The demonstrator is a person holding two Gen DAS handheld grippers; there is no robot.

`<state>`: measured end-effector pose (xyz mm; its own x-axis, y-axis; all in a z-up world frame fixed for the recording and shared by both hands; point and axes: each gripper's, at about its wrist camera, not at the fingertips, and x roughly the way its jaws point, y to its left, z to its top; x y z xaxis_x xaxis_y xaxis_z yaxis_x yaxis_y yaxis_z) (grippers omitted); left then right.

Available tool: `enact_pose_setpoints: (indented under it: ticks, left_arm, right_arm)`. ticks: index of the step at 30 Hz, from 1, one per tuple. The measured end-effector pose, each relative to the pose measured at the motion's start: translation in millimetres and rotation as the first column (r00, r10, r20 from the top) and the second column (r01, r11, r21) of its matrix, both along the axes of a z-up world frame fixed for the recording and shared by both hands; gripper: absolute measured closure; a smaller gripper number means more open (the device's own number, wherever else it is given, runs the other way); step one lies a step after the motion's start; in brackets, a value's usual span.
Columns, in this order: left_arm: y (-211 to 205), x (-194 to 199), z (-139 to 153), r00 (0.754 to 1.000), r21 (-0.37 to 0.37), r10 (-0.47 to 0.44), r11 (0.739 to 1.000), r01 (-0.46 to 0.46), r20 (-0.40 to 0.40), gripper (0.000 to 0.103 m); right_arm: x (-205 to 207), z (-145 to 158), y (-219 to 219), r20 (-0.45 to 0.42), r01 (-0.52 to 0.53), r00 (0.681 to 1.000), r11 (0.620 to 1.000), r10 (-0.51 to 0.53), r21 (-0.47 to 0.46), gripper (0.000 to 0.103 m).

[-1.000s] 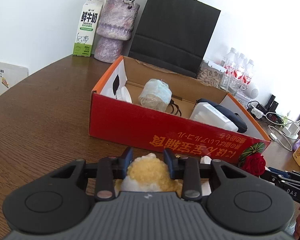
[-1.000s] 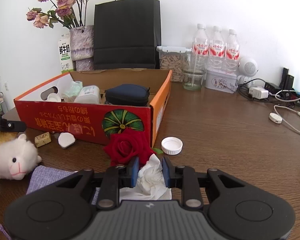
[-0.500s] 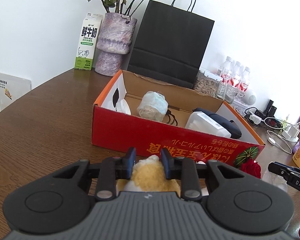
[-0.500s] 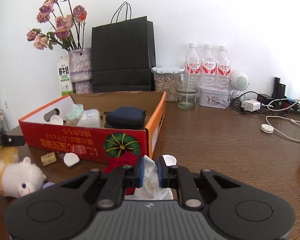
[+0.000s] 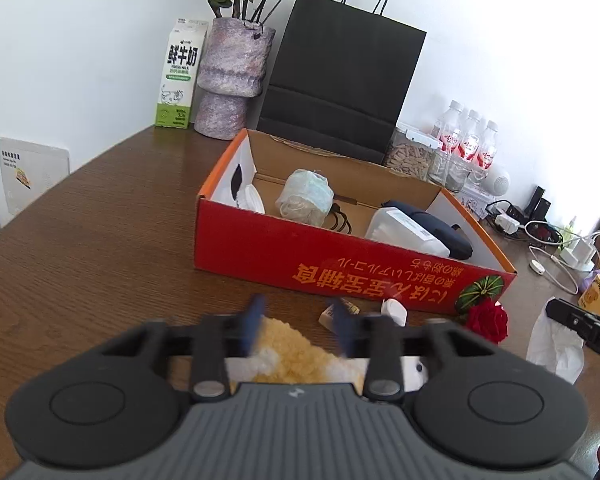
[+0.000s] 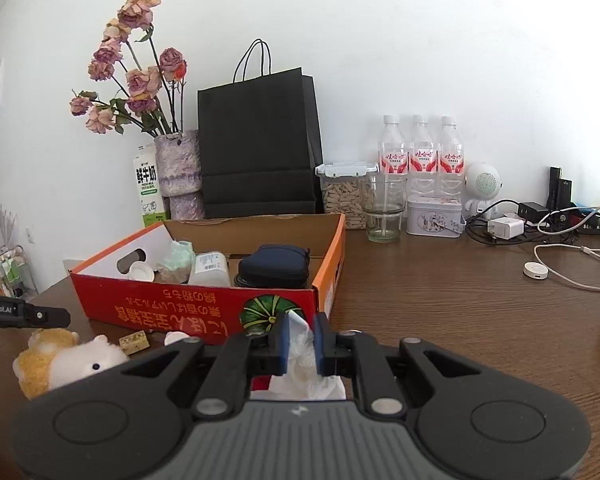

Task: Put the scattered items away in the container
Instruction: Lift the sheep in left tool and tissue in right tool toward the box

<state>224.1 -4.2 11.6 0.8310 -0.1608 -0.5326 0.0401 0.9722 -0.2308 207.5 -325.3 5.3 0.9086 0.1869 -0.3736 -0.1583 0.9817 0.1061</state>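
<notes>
The red cardboard box (image 5: 340, 268) stands open on the brown table, holding a mask bundle, a white bottle and a navy pouch. My left gripper (image 5: 298, 316) is opening, its blurred fingers spread wide. The yellow-and-white plush toy (image 5: 292, 356) lies low between them, with no pad pressing on it. In the right wrist view the plush (image 6: 60, 360) rests on the table under a left finger (image 6: 40, 316). My right gripper (image 6: 300, 336) is shut on a crumpled white tissue (image 6: 300, 364), which hangs off the table in front of the box (image 6: 180, 300).
A red rose (image 5: 486, 318), a small yellow block (image 5: 332, 312) and a small white piece (image 5: 394, 310) lie along the box's front. Behind the box stand a vase (image 6: 178, 168), milk carton, black bag (image 6: 260, 144), bottles and jars. Cables and chargers (image 6: 540, 228) spread at the right.
The left jaws have spread apart and let go of the plush, which dropped lower. The right jaws closed on the tissue and lifted it. Both grippers rose.
</notes>
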Motion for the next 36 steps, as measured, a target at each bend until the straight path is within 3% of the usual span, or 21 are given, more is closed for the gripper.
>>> enact_pose_setpoints:
  ticks: [4, 8, 11, 13, 15, 18, 19, 21, 29, 36]
  left_arm:
    - [-12.3, -14.9, 8.8, 1.000, 0.101, -0.021, 0.995, 0.021, 0.006, 0.012]
    - [-19.2, -6.1, -1.6, 0.997, 0.126, 0.036, 0.992, -0.027, -0.069, 0.010]
    - [-9.1, 3.1, -16.5, 0.986, 0.016, 0.060, 0.998, -0.058, -0.154, 0.011]
    - [0.8, 5.3, -20.8, 0.982, -0.076, 0.060, 0.994, -0.075, -0.179, 0.025]
    - [4.1, 5.5, -19.0, 0.983, -0.085, 0.070, 0.993, -0.085, -0.169, 0.038]
    - [7.1, 6.9, -18.6, 0.983, -0.111, 0.075, 0.989, -0.094, -0.166, 0.048]
    - [6.5, 6.4, -16.9, 0.985, -0.116, 0.075, 0.989, -0.094, -0.155, 0.061]
    - [6.8, 4.6, -12.2, 0.988, -0.123, 0.068, 0.989, -0.085, -0.137, 0.066]
    - [7.9, 2.0, -0.2, 0.995, -0.124, 0.055, 0.990, -0.066, -0.088, 0.068]
    - [12.2, -10.1, 33.4, 0.998, -0.134, 0.043, 0.990, -0.037, 0.042, 0.068]
  right_arm:
    - [-10.1, -1.2, -1.4, 0.000, -0.011, 1.000, 1.000, 0.011, 0.012, 0.092]
    - [-18.3, -2.9, -0.5, 0.000, -0.032, 0.999, 0.999, 0.032, 0.022, 0.091]
    - [-25.3, -1.6, -1.5, 0.007, -0.044, 0.999, 0.999, 0.044, 0.029, 0.091]
    - [-29.6, -1.0, -3.2, 0.010, -0.047, 0.999, 0.998, 0.047, 0.035, 0.091]
    - [-32.5, -1.5, -4.6, 0.009, -0.048, 0.999, 0.998, 0.048, 0.040, 0.091]
    - [-35.6, -1.6, -5.3, 0.012, -0.055, 0.998, 0.997, 0.054, 0.047, 0.091]
    - [-36.5, -1.4, -5.1, 0.014, -0.057, 0.998, 0.997, 0.056, 0.048, 0.091]
    - [-38.1, -0.8, -4.9, 0.017, -0.060, 0.998, 0.997, 0.059, 0.049, 0.091]
    - [-33.2, -0.3, -6.0, -0.001, -0.035, 0.999, 0.998, 0.035, 0.047, 0.091]
    - [-32.2, 14.1, -0.1, 0.029, -0.032, 0.999, 0.999, 0.031, 0.027, 0.091]
